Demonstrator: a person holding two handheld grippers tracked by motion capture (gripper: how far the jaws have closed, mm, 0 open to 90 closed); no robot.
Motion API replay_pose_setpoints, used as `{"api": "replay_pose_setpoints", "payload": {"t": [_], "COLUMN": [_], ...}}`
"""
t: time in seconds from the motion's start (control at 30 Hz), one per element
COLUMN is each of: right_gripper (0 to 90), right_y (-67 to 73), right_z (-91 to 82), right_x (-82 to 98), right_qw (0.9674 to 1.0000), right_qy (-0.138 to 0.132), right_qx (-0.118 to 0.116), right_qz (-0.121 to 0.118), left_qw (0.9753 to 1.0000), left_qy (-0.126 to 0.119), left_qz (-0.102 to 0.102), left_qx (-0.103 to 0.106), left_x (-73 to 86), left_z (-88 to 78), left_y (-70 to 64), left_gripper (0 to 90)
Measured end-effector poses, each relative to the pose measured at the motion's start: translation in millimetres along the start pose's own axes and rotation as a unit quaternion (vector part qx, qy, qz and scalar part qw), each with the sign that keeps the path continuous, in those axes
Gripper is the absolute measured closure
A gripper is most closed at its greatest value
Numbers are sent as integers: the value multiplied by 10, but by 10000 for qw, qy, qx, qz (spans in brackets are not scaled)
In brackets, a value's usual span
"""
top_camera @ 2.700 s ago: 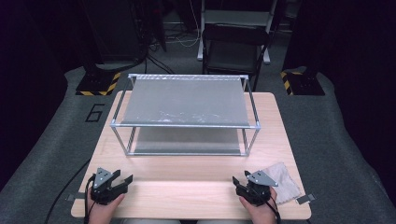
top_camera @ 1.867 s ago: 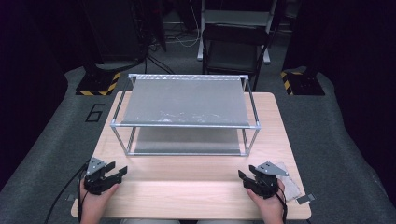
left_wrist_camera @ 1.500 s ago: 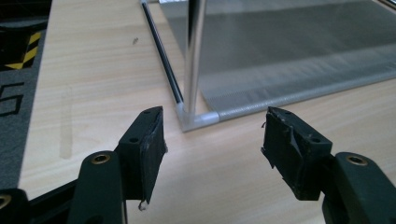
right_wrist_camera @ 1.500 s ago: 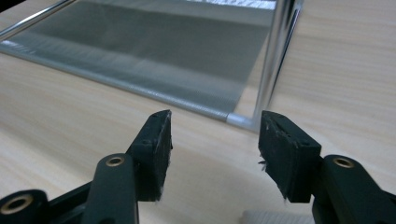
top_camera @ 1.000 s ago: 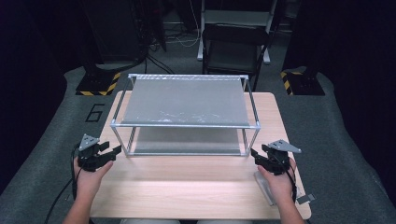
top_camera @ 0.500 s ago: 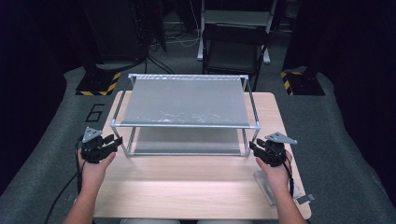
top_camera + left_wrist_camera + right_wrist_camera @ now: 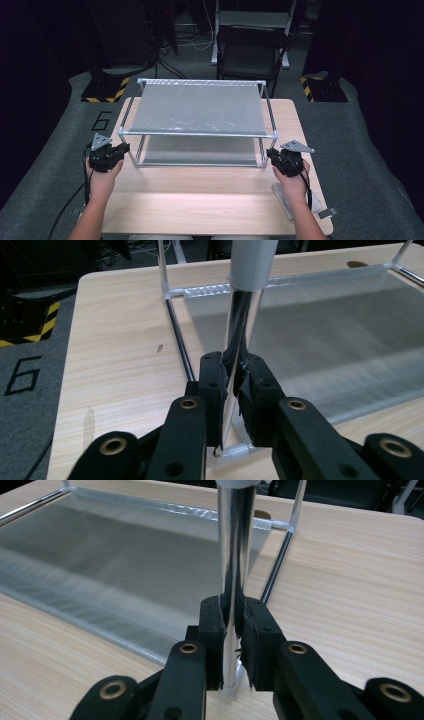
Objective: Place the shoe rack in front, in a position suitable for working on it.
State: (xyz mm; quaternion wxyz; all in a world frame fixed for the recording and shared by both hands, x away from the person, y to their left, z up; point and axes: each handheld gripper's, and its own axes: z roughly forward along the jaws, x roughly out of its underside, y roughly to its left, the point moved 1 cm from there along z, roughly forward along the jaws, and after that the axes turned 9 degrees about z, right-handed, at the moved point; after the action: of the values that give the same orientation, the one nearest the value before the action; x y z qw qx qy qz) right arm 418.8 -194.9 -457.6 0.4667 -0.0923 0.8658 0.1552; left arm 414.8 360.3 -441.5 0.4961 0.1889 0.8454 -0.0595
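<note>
A two-tier metal rack (image 7: 197, 107) with grey mesh shelves stands on the wooden table (image 7: 200, 200). My left gripper (image 7: 126, 148) is at its front left leg (image 7: 128, 149), and my right gripper (image 7: 271, 154) is at its front right leg (image 7: 268, 149). In the left gripper view the left gripper (image 7: 231, 382) has just been closing and its pads now press on the shiny leg (image 7: 242, 315) low down. In the right gripper view the right gripper (image 7: 233, 625) has likewise just closed on the other leg (image 7: 235, 545) near its foot.
A flat clear packet (image 7: 286, 199) lies at the table's front right, under the right forearm. A dark chair (image 7: 250, 50) stands behind the table. Yellow-black striped bases (image 7: 105, 92) sit on the grey floor, which bears a "6" mark (image 7: 102, 120) at the left.
Both hands came forward from the table's front edge to the rack's front legs. Both pairs of jaws went from open to closed on those legs.
</note>
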Motion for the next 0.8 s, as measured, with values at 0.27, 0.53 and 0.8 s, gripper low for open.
{"api": "replay_pose_setpoints", "payload": {"t": [0.27,0.53,0.8], "right_gripper": [801,799,799], "right_y": [49,180,323], "right_z": [-23,-92,-200], "right_x": [20,107,215], "right_qw": [9999,9993,9982], "right_qy": [9,-26,-19], "right_qx": [-74,-293,-513], "right_qz": [-133,-213,-297], "left_qw": [9999,9998,9995], "left_qy": [3,6,9], "left_qz": [56,7,-28], "left_qx": [-119,-190,-302], "left_x": [17,73,133], "left_z": [-31,-99,-161], "left_y": [23,103,182], "left_gripper": [812,813,813]}}
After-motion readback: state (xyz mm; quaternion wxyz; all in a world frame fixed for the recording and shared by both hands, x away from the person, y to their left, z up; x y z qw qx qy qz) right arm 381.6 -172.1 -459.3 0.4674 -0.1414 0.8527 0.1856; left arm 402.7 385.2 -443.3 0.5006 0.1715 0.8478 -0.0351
